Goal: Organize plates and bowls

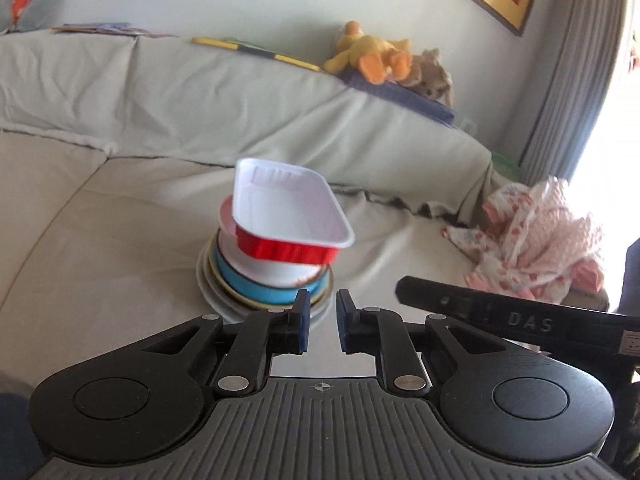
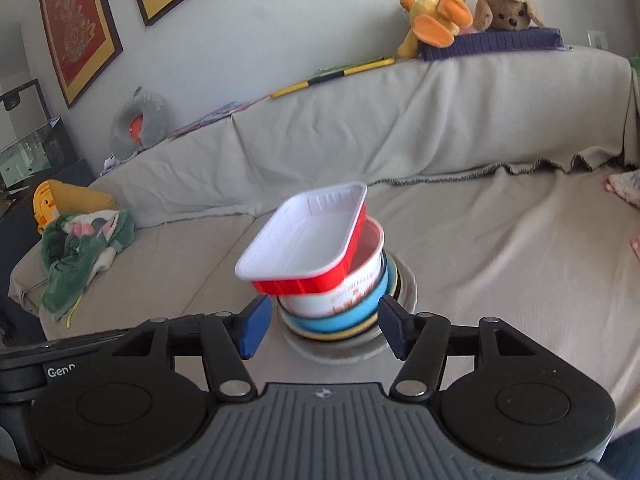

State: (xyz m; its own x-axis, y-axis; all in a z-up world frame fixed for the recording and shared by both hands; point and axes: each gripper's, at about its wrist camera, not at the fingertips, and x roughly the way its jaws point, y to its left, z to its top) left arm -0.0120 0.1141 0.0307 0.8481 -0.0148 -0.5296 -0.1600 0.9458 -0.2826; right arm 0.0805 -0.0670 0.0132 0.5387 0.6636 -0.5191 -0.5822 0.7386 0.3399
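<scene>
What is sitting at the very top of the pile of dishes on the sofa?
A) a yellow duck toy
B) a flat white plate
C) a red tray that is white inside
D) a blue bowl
C: the red tray with a white inside sits tilted on top of the white bowl, with the blue bowl and the white plate lower in the stack.

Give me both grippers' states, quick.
Left gripper: open a little, holding nothing.
Right gripper: open wide, holding nothing, just short of the stack of bowls.
</scene>
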